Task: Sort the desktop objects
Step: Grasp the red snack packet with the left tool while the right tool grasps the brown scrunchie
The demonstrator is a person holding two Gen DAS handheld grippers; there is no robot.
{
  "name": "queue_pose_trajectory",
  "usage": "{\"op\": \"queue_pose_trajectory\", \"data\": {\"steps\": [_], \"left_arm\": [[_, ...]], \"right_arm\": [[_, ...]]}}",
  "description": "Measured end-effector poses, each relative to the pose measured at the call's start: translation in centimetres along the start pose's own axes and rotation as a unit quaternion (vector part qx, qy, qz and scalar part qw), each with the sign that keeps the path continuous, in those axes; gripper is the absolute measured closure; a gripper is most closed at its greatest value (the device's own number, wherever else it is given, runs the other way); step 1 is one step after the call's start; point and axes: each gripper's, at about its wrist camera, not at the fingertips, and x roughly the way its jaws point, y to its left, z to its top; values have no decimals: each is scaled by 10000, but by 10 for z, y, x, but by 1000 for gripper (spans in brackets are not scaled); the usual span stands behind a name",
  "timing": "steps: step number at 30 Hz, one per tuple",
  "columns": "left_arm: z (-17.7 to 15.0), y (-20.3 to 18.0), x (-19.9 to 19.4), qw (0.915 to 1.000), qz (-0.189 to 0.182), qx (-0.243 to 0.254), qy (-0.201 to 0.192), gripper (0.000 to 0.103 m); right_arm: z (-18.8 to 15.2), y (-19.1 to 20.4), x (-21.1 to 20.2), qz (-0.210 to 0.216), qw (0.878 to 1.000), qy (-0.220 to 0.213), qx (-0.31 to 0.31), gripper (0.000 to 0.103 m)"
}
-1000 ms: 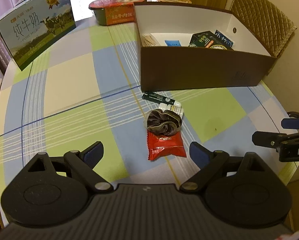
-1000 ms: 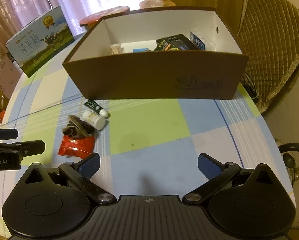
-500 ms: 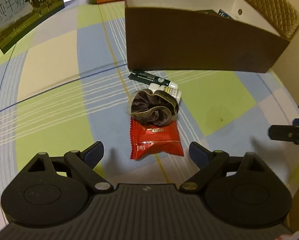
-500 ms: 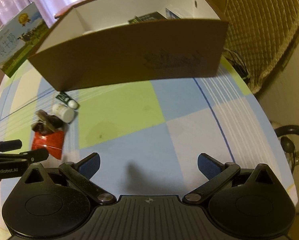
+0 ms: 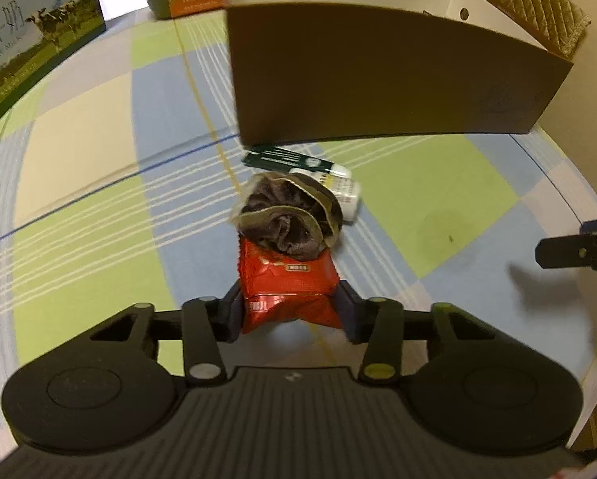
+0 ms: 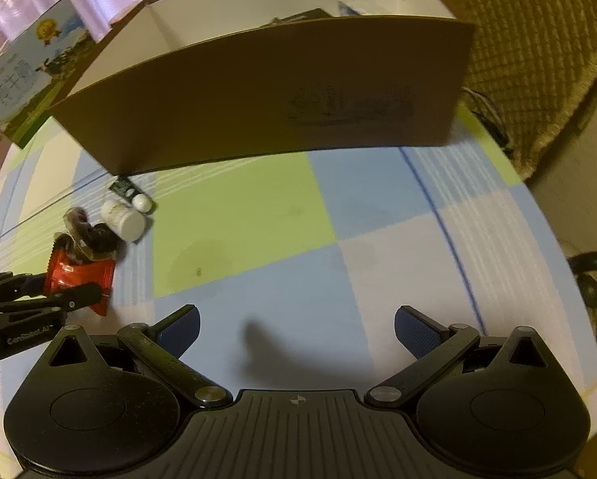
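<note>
Gripping the red snack packet (image 5: 288, 293) at its near end, left gripper (image 5: 289, 311) has narrowed from wide a second ago; both pads touch the packet's sides. Packet's long axis runs near-to-far, dark scrunchie (image 5: 288, 215) lying on its far end, cardboard box (image 5: 378, 80) beyond. Right gripper (image 6: 296, 329) hangs wide and empty, well right of the packet. Left arm is nearer.

Left tongs (image 5: 290, 311) moved fwd — now clamped on red packet (image 5: 288, 287).
</note>
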Motion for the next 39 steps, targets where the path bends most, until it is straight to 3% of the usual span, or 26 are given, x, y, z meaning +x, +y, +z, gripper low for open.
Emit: {"op": "queue_pose_trajectory", "data": {"steps": [9,18,21,27,35,37,39], "left_arm": [[-22,61,-30,9989,348,-302,-15,69],[-51,132,-50,9906,726,-1160,-14,69],[-55,153,-55,9868,802,-1403,-51,70],[-59,178,-61,9822,813,-1691,-110,71],[-58,190,-51,9807,743,-1807,-75,70],[-57,191,-48,9807,719,-1816,-35,67],[-57,192,-44,9808,716,-1813,1,65]], "right_arm": [[6,50,7,704,9946,-138,-746,2],[10,123,21,1330,9761,-325,-1685,4],[12,146,30,1511,9681,-394,-1958,15],[19,181,57,1465,9581,-517,-2405,32],[24,210,90,1005,9471,-512,-3006,51],[23,216,98,789,9444,-460,-3159,58],[22,216,102,666,9416,-502,-3262,74]]}}
